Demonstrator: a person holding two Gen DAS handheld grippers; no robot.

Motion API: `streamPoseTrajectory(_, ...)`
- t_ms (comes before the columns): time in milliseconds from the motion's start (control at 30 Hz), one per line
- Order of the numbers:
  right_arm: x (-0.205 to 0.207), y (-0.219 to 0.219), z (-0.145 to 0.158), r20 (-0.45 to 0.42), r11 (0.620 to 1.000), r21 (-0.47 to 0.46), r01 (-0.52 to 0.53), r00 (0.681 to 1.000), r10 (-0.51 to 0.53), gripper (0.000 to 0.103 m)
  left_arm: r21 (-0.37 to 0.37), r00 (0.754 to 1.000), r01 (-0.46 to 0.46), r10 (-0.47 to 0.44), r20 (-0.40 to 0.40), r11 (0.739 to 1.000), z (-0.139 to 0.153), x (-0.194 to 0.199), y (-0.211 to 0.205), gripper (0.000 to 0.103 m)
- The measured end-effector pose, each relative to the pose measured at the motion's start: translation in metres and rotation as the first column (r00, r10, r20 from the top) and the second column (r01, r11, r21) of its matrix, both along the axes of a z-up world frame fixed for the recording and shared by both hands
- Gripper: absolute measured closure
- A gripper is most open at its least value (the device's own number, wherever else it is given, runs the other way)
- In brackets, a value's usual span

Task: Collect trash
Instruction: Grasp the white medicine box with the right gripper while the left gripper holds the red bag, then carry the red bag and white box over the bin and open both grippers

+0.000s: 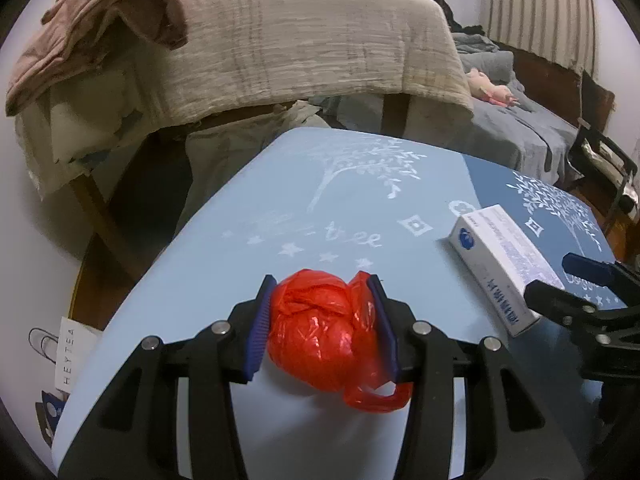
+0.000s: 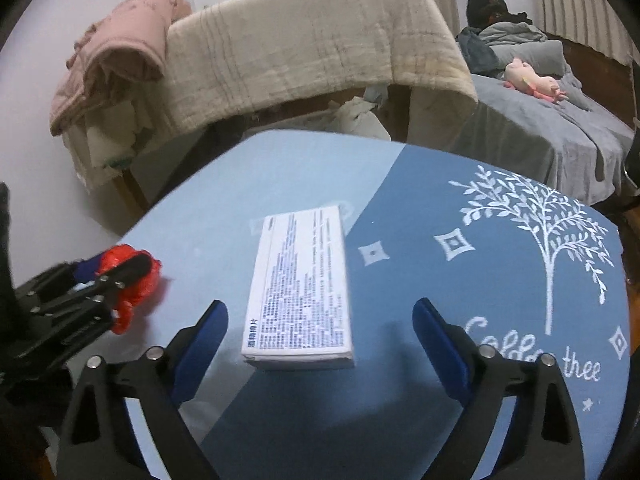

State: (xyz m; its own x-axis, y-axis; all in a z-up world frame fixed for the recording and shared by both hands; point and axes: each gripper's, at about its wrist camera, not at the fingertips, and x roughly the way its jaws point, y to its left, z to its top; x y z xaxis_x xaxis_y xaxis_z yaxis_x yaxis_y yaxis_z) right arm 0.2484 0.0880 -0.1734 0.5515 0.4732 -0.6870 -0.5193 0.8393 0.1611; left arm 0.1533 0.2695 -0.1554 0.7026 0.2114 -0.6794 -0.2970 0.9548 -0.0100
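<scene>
A crumpled red plastic bag [image 1: 320,332] is squeezed between the blue pads of my left gripper [image 1: 322,292], just above the light blue table [image 1: 280,208]. The bag's loose handle hangs below the right pad. A white printed box [image 2: 300,284] lies flat on the table where the light and dark blue halves meet. My right gripper [image 2: 320,316] stands open around the box's near end, with a gap on each side of it. In the left wrist view the box [image 1: 500,256] is at the right, with the right gripper [image 1: 568,280] at its near end. In the right wrist view the left gripper [image 2: 108,272] and the red bag [image 2: 136,276] are at the left.
Behind the table [image 2: 500,240] stands a chair draped with a beige blanket [image 2: 312,48] and a pink cloth [image 1: 100,28]. A bed with grey covers [image 2: 540,120] and a pink plush toy [image 2: 532,80] lies at the back right. A white paper bag [image 1: 70,356] stands left of the table.
</scene>
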Motion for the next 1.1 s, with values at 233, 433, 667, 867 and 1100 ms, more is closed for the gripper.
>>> streamPoseTrajectory(233,0.007,0.014,-0.014,-0.034,0.999,-0.051,0.005,0.999,-0.006,0.024,-0.018,1.0,-0.011,0.011,0.006,1.0,-0.001,-0.005,0.006,0.059)
streamPoseTrajectory(433,0.007,0.019,-0.018,-0.042,0.996,-0.084,0.004,0.999,-0.008,0.047,-0.022,1.0,-0.004,0.004,0.007,1.0,-0.001,-0.006,0.004,0.059)
streamPoseTrajectory(667,0.001,0.01,-0.007,-0.031,0.999,-0.053,0.002,1.0,-0.004,0.048,-0.029,1.0,0.0,0.001,0.021,1.0,0.004,-0.011,-0.002,0.059)
streamPoseTrajectory(867,-0.01,-0.003,0.013,0.013,0.999,-0.035,0.011,1.0,-0.011,0.048,-0.023,0.999,0.014,-0.013,0.045,1.0,0.012,-0.014,-0.013,0.059)
streamPoseTrajectory(1100,-0.023,-0.035,0.036,0.05,0.999,-0.009,0.041,0.998,-0.04,0.048,-0.015,0.995,0.047,-0.045,0.084,0.999,0.028,-0.017,-0.037,0.059)
